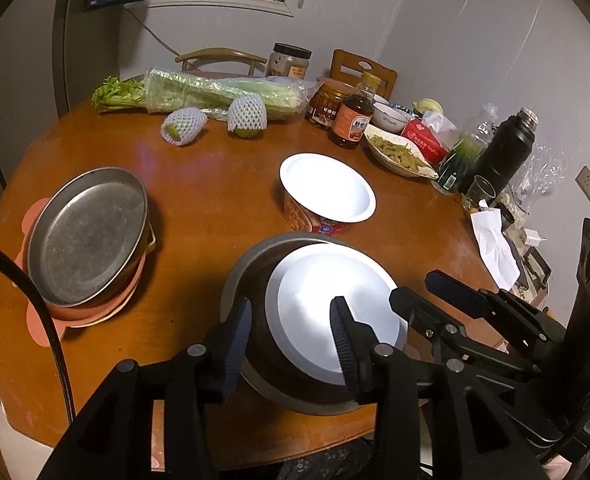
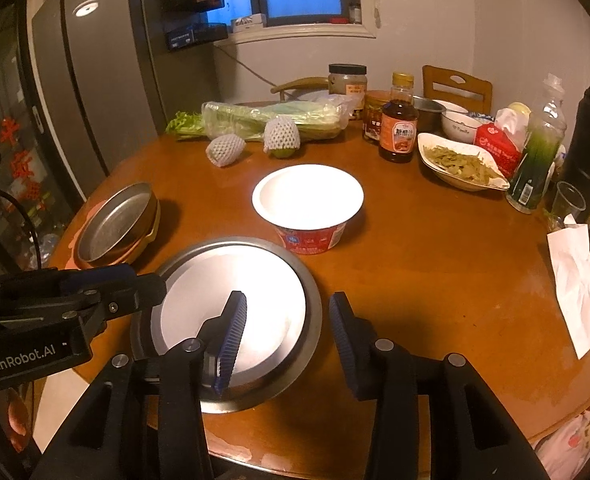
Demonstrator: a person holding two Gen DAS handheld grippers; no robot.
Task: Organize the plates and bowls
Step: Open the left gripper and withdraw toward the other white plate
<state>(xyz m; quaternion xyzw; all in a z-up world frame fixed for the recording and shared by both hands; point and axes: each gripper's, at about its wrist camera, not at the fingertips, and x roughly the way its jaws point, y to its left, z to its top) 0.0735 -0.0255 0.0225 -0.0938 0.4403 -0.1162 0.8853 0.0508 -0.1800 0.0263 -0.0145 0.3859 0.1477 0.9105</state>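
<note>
Fingers (image 1: pixel 241 336) astride nested bowls (image 1: pixel 335 312), noodle cup (image 1: pixel 327 196) just behind

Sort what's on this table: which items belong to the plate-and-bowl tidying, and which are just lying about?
Job: white bowl nested in the metal bowl under both grippers; red-sided paper bowl; metal plate stacked on pink dishes.

Lying about: bagged celery; two net-wrapped fruits; sauce bottle; jars; dish of greens; black flask; tissue pack.
</note>
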